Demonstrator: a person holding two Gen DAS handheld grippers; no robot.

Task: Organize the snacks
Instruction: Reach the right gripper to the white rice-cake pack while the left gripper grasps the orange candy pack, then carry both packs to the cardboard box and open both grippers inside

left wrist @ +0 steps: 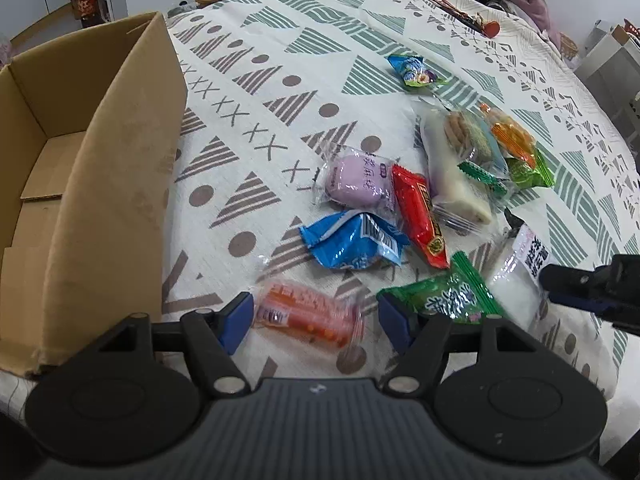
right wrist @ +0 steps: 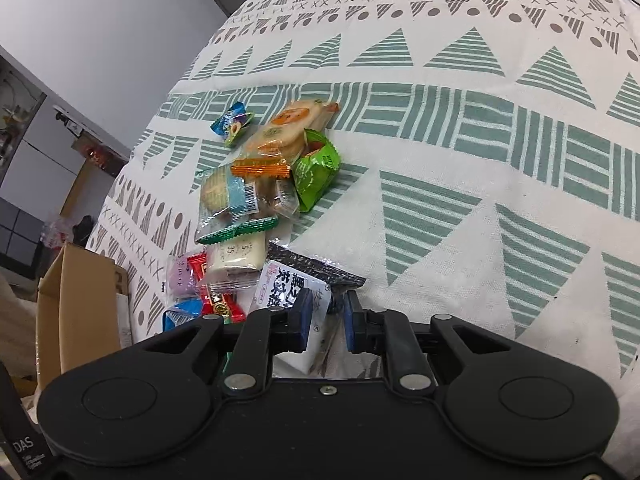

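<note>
The left gripper has its fingers spread, with an orange snack packet lying between them on the tablecloth. The right gripper pinches the edge of a white snack packet, the other snacks heaped just beyond its fingertips. A cardboard box stands left of the left fingers.

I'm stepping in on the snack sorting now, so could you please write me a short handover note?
Left gripper: jaws open, either side of the orange snack packet, not yet gripped.
Right gripper: jaws shut on the white packet with black print.
Cardboard box: stands left of the pile; the part in view holds no snacks.
Left: the remaining packets on the tablecloth still need boxing.
</note>
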